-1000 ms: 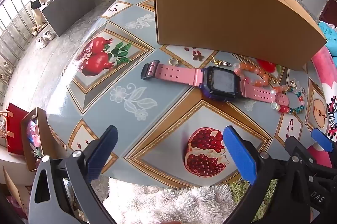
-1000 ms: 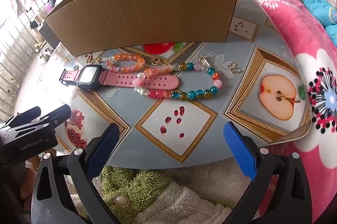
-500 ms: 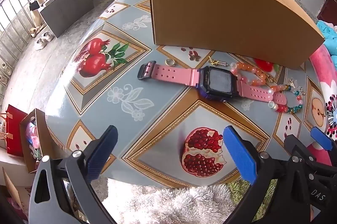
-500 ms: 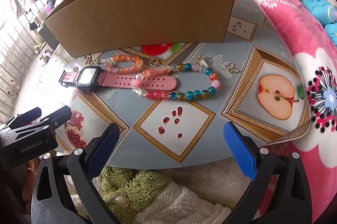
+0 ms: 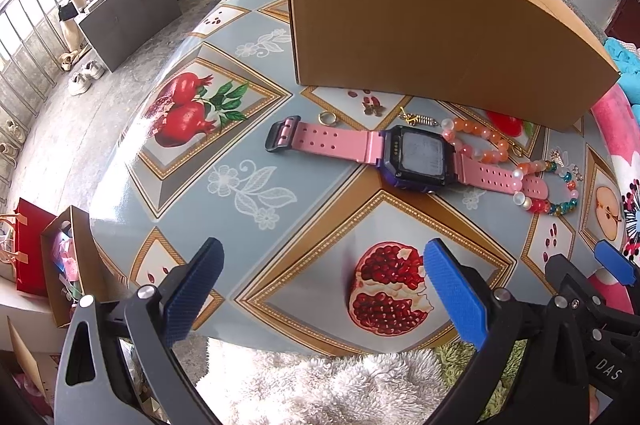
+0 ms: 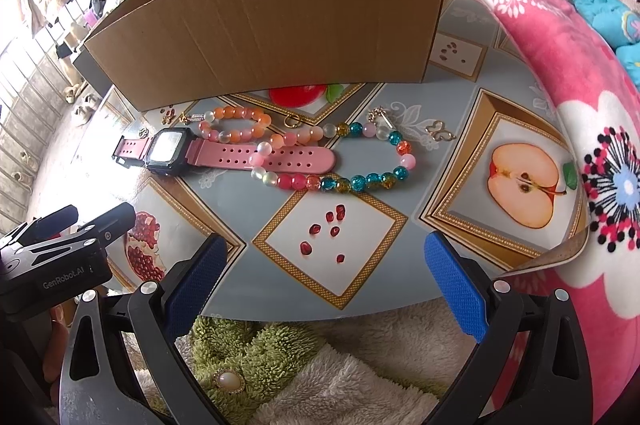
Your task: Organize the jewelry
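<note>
Watch (image 5: 400, 155) lies flat on the counter (image 5: 248, 153) before the box (image 5: 432, 37), strap axis crosswise to both grippers. Left gripper (image 5: 320, 289) looks nearer; right gripper (image 6: 326, 279) faces the bead bracelet (image 6: 352, 165). Both sets of fingers gape wide, holding nothing.

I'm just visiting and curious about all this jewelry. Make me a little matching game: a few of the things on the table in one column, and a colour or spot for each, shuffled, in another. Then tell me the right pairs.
Things
1. watch
2. long bead string
3. short bead bracelet
4. cardboard box

Descriptions
A. orange and pale pink beads, lying close in front of the box
B. plain brown, standing open behind all the jewelry
C. pink strap with a dark case
D. teal, amber and pink beads, draped over the end of the strap

Pairs: 1-C, 2-D, 3-A, 4-B
</note>
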Tool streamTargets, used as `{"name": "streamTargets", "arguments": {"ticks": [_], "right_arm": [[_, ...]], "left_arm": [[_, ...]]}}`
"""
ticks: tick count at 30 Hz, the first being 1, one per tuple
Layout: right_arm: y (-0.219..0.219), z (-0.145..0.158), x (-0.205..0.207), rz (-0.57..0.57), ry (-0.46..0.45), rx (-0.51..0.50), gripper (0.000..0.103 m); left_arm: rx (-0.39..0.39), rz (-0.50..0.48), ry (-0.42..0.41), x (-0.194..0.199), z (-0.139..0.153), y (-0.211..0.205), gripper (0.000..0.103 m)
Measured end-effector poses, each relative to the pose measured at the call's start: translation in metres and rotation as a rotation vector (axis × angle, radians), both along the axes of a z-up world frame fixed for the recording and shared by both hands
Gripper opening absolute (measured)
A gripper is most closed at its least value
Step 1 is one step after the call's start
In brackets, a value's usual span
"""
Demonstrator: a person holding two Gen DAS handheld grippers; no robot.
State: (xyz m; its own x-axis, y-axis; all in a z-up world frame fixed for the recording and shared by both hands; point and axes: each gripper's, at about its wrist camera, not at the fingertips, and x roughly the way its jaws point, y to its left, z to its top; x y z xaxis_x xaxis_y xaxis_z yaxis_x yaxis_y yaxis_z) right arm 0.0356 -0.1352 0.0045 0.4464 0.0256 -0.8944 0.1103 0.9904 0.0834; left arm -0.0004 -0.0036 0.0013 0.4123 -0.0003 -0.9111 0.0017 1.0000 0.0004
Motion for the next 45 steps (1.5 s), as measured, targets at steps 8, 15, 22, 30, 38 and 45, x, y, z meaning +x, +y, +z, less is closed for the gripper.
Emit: {"name": "streamTargets", "arguments": {"ticks": [8, 15, 22, 30, 38, 45], "right_arm": [[0.0002, -0.0005, -0.0004, -0.001, -0.001, 0.000, 0.095], [0.0014, -0.0003, 0.0010, 0.000, 0.003, 0.001, 0.095], [0.0026, 0.0002, 0.0022, 0.002, -0.002, 0.000, 0.095], [0.0038, 0.0000, 0.0029, 0.002, -0.003, 0.000, 0.095], [0.0042, 0.0001, 0.0037, 0.001, -0.002, 0.002, 0.095], [0.0042, -0.0005, 0.0037, 0.001, -0.004, 0.003, 0.095]], "left_arm": [[0.005, 0.002, -0.007, -0.0011, 0.0035, 0.0000, 0.099], [0.007, 0.002, -0.012, -0.0023, 0.0048, 0.0007, 0.099], [0.009, 0.002, -0.013, -0.0029, 0.0057, 0.0015, 0.099], [0.011, 0.003, -0.013, -0.0028, 0.0060, 0.0013, 0.099], [0.016, 0.002, -0.017, -0.0033, 0.0077, 0.0021, 0.099], [0.018, 0.002, -0.017, -0.0039, 0.0079, 0.0017, 0.099]]}}
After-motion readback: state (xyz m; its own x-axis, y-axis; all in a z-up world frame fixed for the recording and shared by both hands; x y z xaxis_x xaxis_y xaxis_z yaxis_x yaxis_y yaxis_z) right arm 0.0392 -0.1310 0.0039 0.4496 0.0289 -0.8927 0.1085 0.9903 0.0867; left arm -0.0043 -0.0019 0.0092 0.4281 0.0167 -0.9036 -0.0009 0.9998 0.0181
